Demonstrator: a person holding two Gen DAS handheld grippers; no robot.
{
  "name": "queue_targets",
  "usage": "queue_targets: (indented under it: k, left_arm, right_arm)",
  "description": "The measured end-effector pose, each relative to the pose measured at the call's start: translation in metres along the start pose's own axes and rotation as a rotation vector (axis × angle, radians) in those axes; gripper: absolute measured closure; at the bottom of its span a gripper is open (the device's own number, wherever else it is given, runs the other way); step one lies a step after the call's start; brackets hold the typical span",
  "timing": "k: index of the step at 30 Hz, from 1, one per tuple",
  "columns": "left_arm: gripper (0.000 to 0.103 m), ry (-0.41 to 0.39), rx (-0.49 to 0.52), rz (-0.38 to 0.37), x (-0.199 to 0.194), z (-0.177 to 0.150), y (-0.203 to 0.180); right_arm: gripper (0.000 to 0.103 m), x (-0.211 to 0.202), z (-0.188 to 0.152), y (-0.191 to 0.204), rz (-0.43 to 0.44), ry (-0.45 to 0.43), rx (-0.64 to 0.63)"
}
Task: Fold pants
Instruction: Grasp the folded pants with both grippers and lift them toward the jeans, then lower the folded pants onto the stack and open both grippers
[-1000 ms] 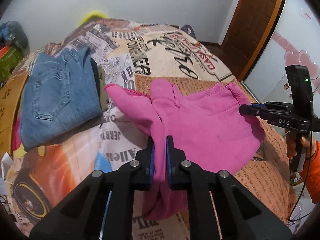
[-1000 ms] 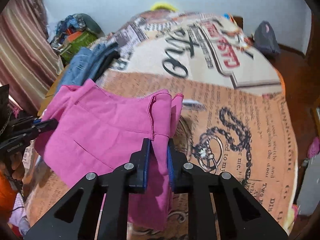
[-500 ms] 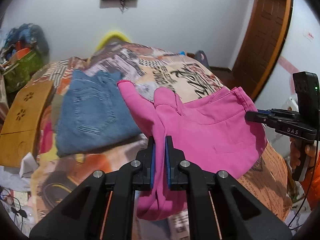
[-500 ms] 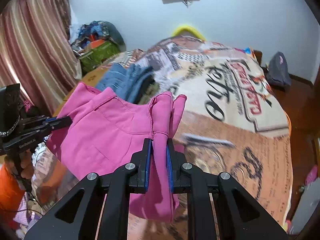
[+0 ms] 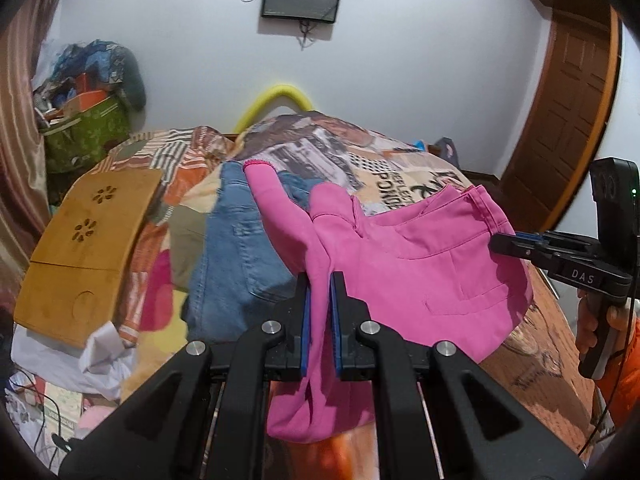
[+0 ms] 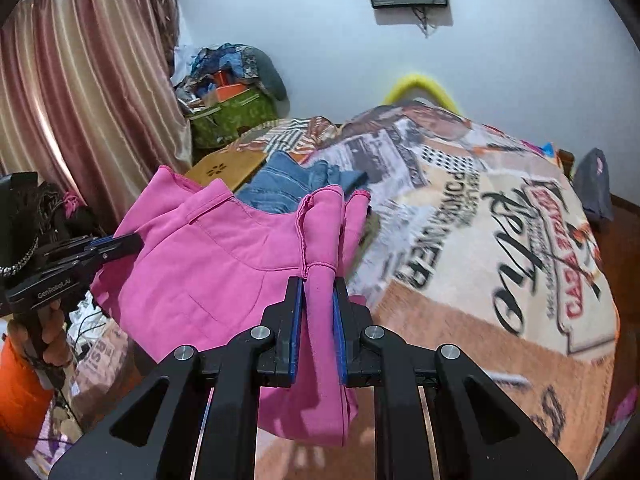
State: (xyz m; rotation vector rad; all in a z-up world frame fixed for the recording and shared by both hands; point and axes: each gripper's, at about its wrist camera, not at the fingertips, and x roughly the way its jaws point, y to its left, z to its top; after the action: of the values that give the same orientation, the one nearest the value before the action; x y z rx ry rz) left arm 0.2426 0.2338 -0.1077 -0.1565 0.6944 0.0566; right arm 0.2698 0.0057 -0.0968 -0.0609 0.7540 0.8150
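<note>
The pink pants (image 5: 420,264) hang in the air above the bed (image 6: 500,240), stretched roughly level between the 2 tools, with their long axis running from one tool across to the other. The waistband end points toward the right tool (image 6: 318,312), and the leg end, topped by a loose cuff sticking up, bunches at the left tool (image 5: 319,312).

The left tool is clamped on a thick fold of the pink fabric, which passes straight between its blue pads (image 5: 306,320) and droops below them in a rounded loop. The right tool is likewise clamped on a gathered fold, with fabric rising above its pads (image 6: 297,320) and hanging beneath them.

Each tool is held out level, pointing forward toward the far wall. In the left view the right tool appears at the far right, gripped by a hand (image 5: 600,320) in an orange sleeve, its tips meeting the pants' edge. In the right view the left tool sits at the far left, held the same way.

Beyond both tools, blue jeans (image 5: 236,256) lie on the bed, and a wooden tray (image 5: 88,248) lies left of them.
</note>
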Motion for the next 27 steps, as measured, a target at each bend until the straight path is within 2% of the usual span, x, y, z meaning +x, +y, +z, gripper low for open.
queue_targets:
  k: [9,16,21,24,27]
  left_arm:
    - [0.095,-0.016,-0.01,0.07,0.035,0.024,0.049]
    - [0.095,-0.029,0.022,0.117,0.066,0.04,0.075]
    - [0.095,0.037,-0.014,0.14,0.109,0.032,0.096]
    - [0.095,0.105,-0.025,0.17,0.136,0.015,0.108]
    - [0.09,0.15,-0.047,0.171,0.153,-0.001,0.12]
  right_arm:
    - [0.09,0.06,0.037,0.018,0.016,-0.007,-0.024]
    - [0.09,0.095,0.061,0.023,0.016,-0.031,-0.033]
    - [0.09,0.119,0.063,0.017,0.006,-0.008,-0.032]
    - [0.09,0.143,0.055,0.012,-0.006,0.055,-0.028]
    - [0.089,0.165,0.043,0.003,-0.019,0.111,-0.016]
